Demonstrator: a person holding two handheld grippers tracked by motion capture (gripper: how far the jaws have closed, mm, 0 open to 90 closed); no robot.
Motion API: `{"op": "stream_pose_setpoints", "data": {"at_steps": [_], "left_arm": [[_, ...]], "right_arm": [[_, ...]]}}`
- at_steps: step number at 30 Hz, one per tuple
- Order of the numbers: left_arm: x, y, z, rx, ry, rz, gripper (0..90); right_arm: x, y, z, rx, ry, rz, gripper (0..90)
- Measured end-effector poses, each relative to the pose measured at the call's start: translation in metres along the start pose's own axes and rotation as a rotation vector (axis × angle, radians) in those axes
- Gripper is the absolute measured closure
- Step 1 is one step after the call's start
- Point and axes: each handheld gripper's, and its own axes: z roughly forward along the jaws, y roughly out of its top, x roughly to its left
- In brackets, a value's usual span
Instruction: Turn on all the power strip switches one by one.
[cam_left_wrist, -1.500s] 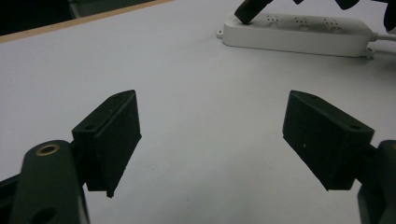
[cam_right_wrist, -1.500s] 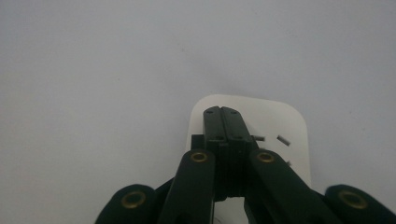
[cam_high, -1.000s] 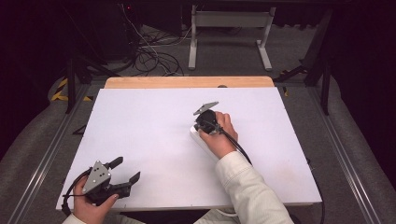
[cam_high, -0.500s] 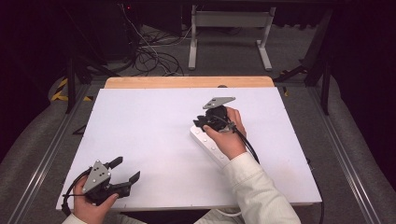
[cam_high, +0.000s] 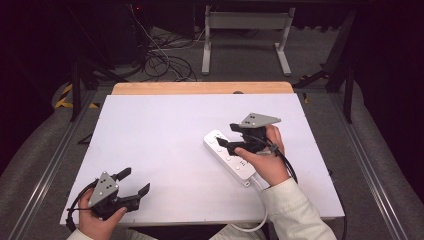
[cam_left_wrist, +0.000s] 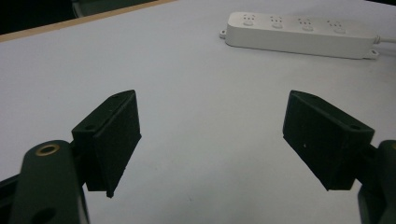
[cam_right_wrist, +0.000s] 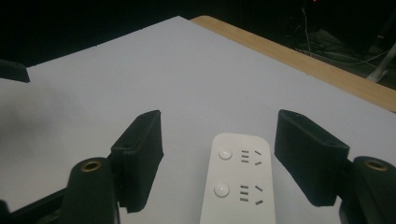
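High view: a white power strip (cam_high: 232, 156) lies diagonally on the white surface (cam_high: 160, 140), right of frame centre, its cord (cam_high: 262, 212) leaving the lower end and curving off the near edge. The right tool (cam_high: 226, 142), held in the person's right hand (cam_high: 267, 160), sits over the strip's upper part with a grey three-cornered plate (cam_high: 259, 120) on top; its jaws stand apart. At lower left, the left tool (cam_high: 134, 182) is held in the left hand (cam_high: 97, 220) at the near edge of the surface, well apart from the strip, jaws likewise spread.

Left gripper view: the left tool (cam_left_wrist: 210, 135) shows two black jaws wide apart over bare surface (cam_left_wrist: 187, 84). The whole strip (cam_left_wrist: 299, 35) appears at upper right, with four sockets along its top face and small mounting tabs at each end.

Right gripper view: the right tool (cam_right_wrist: 217, 161) has its jaws apart on either side of the strip's rounded end (cam_right_wrist: 239, 179), not visibly touching it. Two round buttons and socket slots are legible here, detail the high view does not resolve.

Surroundings: a wooden strip (cam_high: 202, 88) edges the far side of the surface. Beyond it, the dark room holds tangled cables (cam_high: 165, 65) on the floor at upper left and a pale metal frame (cam_high: 245, 35) at upper centre.
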Motion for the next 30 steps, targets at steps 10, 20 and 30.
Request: {"op": "stream_pose_setpoints", "data": {"at_steps": [10, 20, 30], "left_arm": [[0.0, 0.0, 0.0, 0.002, -0.001, 0.0, 19.5], [0.006, 0.001, -0.005, -0.016, 0.014, -0.005, 17.5], [0.006, 0.003, -0.005, 0.005, 0.002, 0.032, 14.8]], "right_arm": [[-0.007, -0.031, -0.035, -0.076, -0.038, 0.029, 25.5], [-0.018, -0.075, -0.056, -0.104, -0.045, 0.034, 23.1], [-0.024, -0.125, -0.074, -0.062, -0.047, 0.044, 17.8]]}}
